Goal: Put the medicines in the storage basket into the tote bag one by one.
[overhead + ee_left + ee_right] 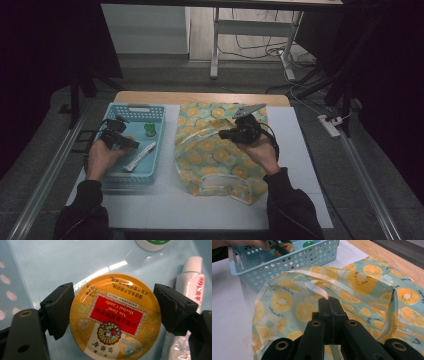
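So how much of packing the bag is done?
Just starting. Done: the right tongs are shut on the orange-print bag's strap, lifting its mouth open. In hand: the left tongs sit around the yellow candy tin in the blue basket. Left: the tin, the white tube and the green-capped bottle aren't bagged yet.

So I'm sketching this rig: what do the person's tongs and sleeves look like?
Both tongs are black: the left tongs have blocky matte pads, the right tongs carry a grey three-cornered plate and a black cable. Both sleeves are dark.
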A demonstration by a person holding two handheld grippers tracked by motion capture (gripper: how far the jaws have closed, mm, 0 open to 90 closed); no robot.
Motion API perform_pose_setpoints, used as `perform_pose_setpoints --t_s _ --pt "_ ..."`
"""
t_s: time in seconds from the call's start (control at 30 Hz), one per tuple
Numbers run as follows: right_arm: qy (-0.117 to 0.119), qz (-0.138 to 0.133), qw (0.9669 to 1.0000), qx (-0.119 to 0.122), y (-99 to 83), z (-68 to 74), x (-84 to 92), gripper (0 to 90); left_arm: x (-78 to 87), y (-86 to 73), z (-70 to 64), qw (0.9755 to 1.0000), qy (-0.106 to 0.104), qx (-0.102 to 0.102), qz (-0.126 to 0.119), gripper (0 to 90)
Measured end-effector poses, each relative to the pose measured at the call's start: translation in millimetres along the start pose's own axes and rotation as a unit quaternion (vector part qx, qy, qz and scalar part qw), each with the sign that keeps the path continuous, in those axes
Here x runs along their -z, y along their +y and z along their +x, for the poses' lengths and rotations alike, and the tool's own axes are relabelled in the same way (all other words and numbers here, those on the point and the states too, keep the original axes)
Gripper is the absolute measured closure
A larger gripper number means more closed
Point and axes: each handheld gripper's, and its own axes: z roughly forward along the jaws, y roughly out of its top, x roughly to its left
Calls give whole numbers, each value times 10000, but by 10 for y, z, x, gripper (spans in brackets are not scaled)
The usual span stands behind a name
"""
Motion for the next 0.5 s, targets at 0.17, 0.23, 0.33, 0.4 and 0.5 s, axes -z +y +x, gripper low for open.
perform_pose_setpoints --t_s 0.17,0.23,0.33,0.4,0.5 --pt "-11 -22 10000 -1 6 -4 13 900 61 20 -27 9998 -19 -116 -183 211" --pt "-12 -27 10000 -23 6 -5 16 900 81 22 -37 9996 -9 -143 -245 211" --pt "-22 -49 10000 -10 4 -15 18 900 122 27 -47 9993 -77 -190 -324 211" --pt "-22 -66 10000 -24 3 -16 25 900 151 32 -50 9991 -82 -230 -354 211" --pt "-20 -85 10000 -16 7 -12 32 900 205 37 -60 9986 -131 -265 -444 211"
